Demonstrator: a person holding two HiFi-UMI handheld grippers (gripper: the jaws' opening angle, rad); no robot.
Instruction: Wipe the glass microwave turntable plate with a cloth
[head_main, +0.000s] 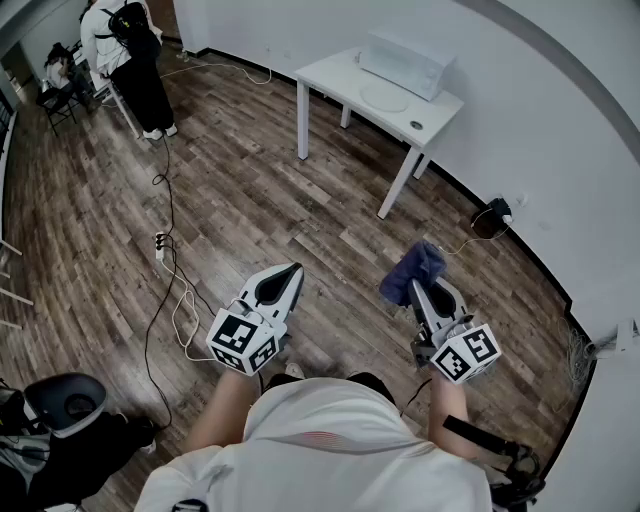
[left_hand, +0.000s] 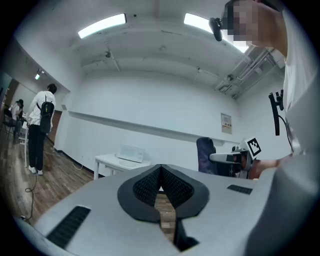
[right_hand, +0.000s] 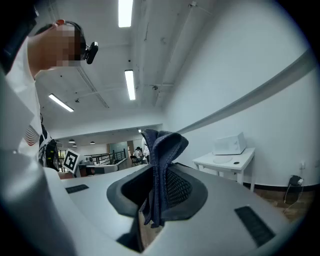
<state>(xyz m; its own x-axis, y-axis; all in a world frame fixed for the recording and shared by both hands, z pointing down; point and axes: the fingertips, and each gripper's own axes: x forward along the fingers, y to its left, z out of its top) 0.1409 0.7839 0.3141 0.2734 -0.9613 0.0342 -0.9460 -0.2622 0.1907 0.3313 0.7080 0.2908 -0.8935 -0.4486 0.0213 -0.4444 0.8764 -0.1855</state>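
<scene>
Right claw (head_main: 420, 289) points forward, clamping cloth (head_main: 411, 268).

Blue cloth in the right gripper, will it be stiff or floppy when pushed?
Probably floppy: the blue cloth folds and droops where the right gripper pinches it between shut jaws. Likely light, since that pinch alone holds it up.

At 3 o'clock in the head view, the jaws of the right gripper (head_main: 419, 290) partly hide the dark blue fabric cloth (head_main: 411, 267).
</scene>
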